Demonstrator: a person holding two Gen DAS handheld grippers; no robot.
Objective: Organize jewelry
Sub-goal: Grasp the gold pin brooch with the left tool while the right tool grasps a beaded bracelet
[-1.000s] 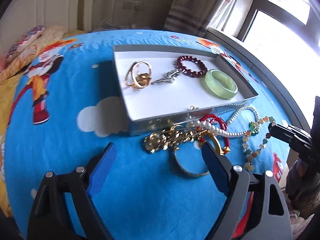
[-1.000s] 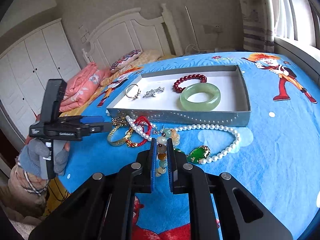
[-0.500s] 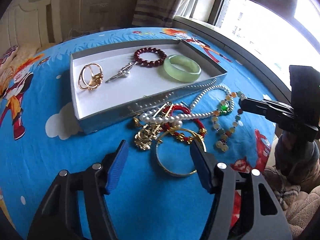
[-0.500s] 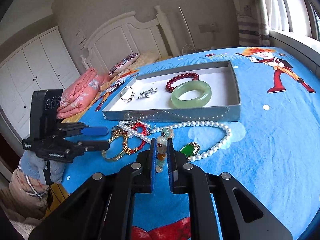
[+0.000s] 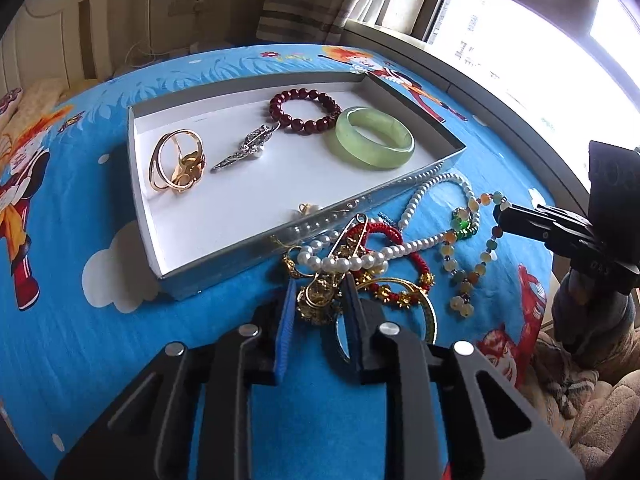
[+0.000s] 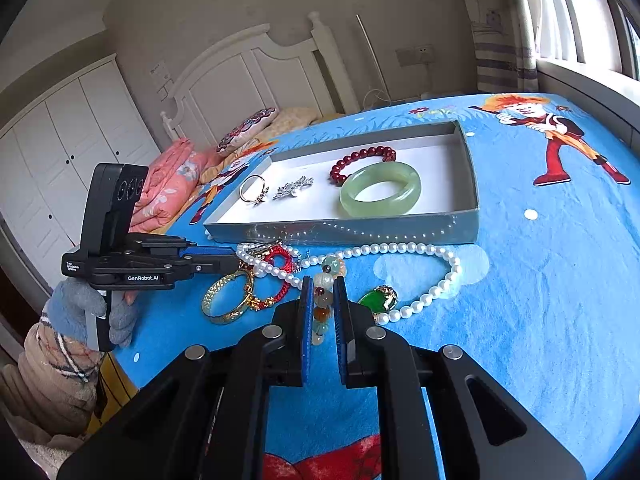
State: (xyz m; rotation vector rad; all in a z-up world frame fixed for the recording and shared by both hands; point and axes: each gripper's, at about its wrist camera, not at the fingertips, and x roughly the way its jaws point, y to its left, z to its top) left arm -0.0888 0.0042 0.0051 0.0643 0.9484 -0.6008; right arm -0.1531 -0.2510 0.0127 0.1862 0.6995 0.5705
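Note:
A grey tray (image 5: 240,256) (image 6: 466,168) lies on the blue bedspread and holds a gold ring (image 5: 176,166), a silver brooch (image 5: 244,148), a dark red bead bracelet (image 5: 304,112) and a green jade bangle (image 5: 370,138) (image 6: 380,188). In front of it lies a tangle: a pearl necklace (image 5: 416,244) (image 6: 440,284), a red cord bracelet (image 5: 420,264), a gold bangle (image 6: 226,298) and a multicolour bead strand (image 5: 472,272) (image 6: 324,284). My left gripper (image 5: 318,294) is shut on a gold brooch (image 5: 324,296) in the tangle. My right gripper (image 6: 322,292) is shut on the multicolour bead strand.
The bed's edge runs close behind both grippers. Pillows and a folded pink quilt (image 6: 172,184) lie at the headboard. A window sill (image 5: 460,76) borders the bed's far side.
My left gripper has moved forward into the tangle and its jaws have closed from wide open onto the gold brooch. My right gripper has stayed shut on the bead strand.

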